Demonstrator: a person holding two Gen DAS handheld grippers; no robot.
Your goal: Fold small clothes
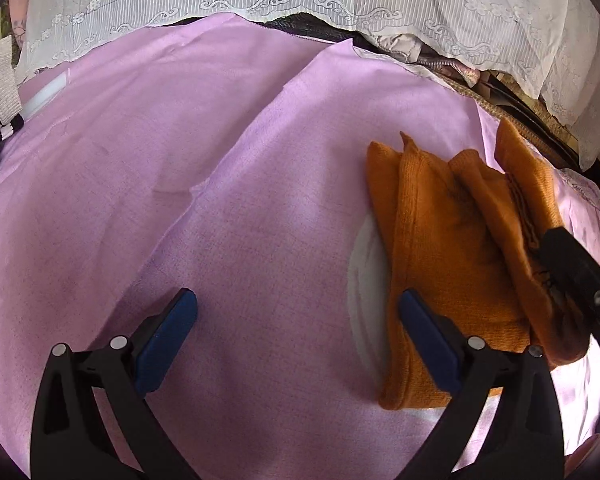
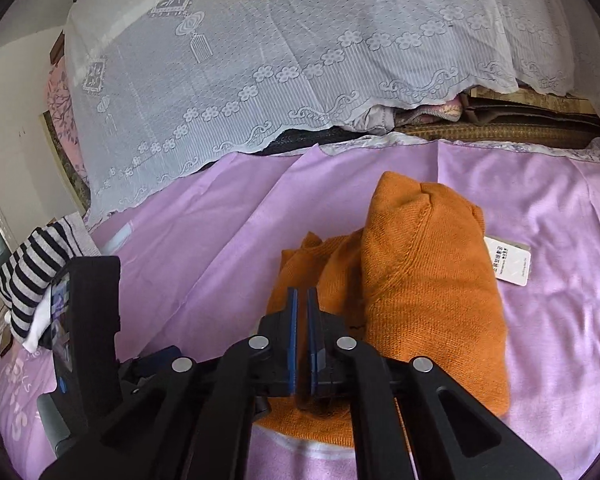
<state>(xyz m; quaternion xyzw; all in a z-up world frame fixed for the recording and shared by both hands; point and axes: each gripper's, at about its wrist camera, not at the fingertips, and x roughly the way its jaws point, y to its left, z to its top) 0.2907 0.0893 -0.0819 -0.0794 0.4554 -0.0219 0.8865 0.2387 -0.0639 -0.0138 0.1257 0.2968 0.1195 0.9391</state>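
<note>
Left wrist view, near: left tool (image 1: pixel 298 320) with its blue pads spread wide, nothing between them, hovering over the purple sheet (image 1: pixel 180 160).
Left tool and garment: the right-hand pad lies over the near left edge of the orange knit garment (image 1: pixel 440 248); the other pad is well clear of it, above bare sheet.
Right tool in the left wrist view: its black finger enters from the right edge and sits on the garment's right side.
Right wrist view, near: right tool (image 2: pixel 301 340) with its pads nearly together, a narrow slit between them; whether they pinch any knit cannot be told, since the lower tips are hidden against the cloth.
Right tool and garment: the tips sit at the garment's near edge, over its flatter left part.
Garment position: on the bed, toward the right side of the sheet, partly folded into a thick bundle (image 2: pixel 428 280).
Garment axis: long axis runs away from the tools toward the far edge of the bed; the rounded end points to the far side.
Tag: a white paper tag (image 2: pixel 510 260) sticks out from the bundle's right side.
Left side: striped cloth (image 2: pixel 32 276) at the left edge of the bed.
Far: white lace cover (image 2: pixel 260 60) draped beyond the far edge.
</note>
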